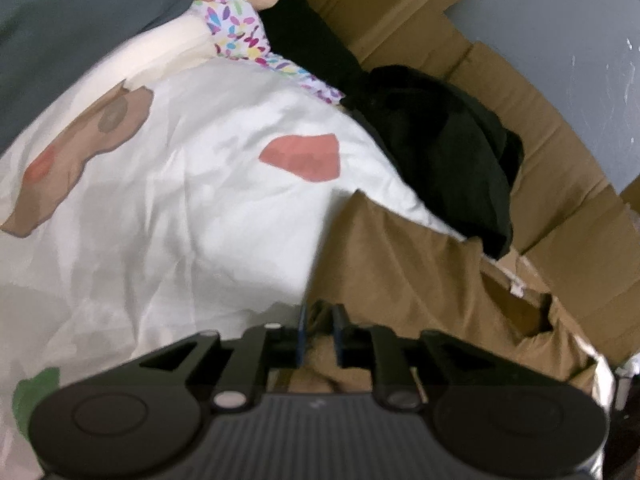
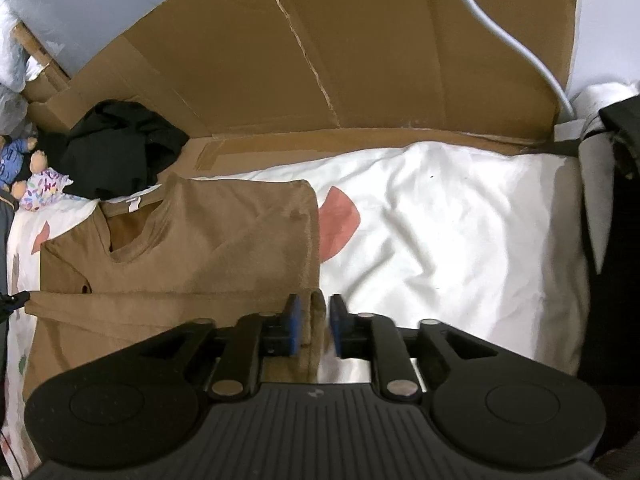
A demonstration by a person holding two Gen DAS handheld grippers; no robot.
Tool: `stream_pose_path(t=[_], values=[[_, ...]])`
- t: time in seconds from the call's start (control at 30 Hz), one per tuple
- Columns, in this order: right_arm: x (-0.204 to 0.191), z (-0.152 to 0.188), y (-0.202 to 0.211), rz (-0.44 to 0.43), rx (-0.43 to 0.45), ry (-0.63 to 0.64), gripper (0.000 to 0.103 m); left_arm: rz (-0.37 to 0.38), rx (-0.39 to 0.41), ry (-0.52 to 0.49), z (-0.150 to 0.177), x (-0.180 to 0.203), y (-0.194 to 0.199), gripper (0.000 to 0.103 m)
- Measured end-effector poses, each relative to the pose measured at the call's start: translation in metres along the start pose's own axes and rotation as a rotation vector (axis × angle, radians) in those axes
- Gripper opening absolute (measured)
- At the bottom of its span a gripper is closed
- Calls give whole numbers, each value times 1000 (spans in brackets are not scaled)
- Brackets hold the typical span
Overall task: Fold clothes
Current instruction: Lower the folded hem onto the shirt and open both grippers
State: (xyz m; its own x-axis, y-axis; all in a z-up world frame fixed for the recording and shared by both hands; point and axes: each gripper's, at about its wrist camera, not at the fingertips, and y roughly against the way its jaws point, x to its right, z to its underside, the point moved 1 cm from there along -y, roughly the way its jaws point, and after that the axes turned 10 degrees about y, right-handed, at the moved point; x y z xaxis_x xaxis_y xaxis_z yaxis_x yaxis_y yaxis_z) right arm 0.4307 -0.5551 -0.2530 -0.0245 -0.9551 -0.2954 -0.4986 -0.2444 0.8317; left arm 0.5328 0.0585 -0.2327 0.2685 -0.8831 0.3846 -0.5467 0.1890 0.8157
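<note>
While my left gripper (image 1: pixel 320 334) looks out over the bed, its jaws sit close together with a fold of the brown shirt (image 1: pixel 400 276) pinched between them, so yeah, it's got hold of the fabric. That shirt spreads out to the right and far side of the jaws, lying on the white bedsheet (image 1: pixel 180 208) with the pinkish and brown blotches printed on it. Beyond the shirt there's a black garment (image 1: pixel 440 140) bunched up against the cardboard (image 1: pixel 560 208) on the right. Way off at the far left a plush toy (image 1: pixel 236 20) in a flowery outfit lies on the sheet. Whole view is a bit blurry, btw.

Over on the right wrist camera, my right gripper (image 2: pixel 314 326) has its jaws narrow too, clamped on the near right edge of the brown shirt (image 2: pixel 208 248), where the cloth stands up in a little ridge between the blue pads (image 2: pixel 294 320). Here the shirt lies mostly flat on the left half of the bedsheet (image 2: pixel 460 232), neckline pointing far-left, one sleeve folded across the body. The black garment (image 2: pixel 120 148) sits far left beside the cardboard (image 2: pixel 340 52) wall, and a white cable (image 2: pixel 516 40) runs down it on the right.
</note>
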Motion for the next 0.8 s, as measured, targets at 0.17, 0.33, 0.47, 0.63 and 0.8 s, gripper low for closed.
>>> stream_pose_path(t=[0.17, 0.33, 0.47, 0.63, 0.8], values=[[-4, 6, 9, 51, -8, 85, 45, -32, -3, -41, 6, 0, 6, 36], [-8, 15, 9, 79, -38, 141, 47, -62, -22, -104, 15, 1, 8, 42], [-15, 21, 2, 87, -57, 182, 52, -82, -40, -177, 22, 2, 7, 47], [-25, 26, -7, 94, -80, 232, 59, -102, -87, -250, 30, 1, -2, 54], [-33, 29, -14, 101, -82, 258, 60, -119, -111, -292, 37, -2, -8, 55]])
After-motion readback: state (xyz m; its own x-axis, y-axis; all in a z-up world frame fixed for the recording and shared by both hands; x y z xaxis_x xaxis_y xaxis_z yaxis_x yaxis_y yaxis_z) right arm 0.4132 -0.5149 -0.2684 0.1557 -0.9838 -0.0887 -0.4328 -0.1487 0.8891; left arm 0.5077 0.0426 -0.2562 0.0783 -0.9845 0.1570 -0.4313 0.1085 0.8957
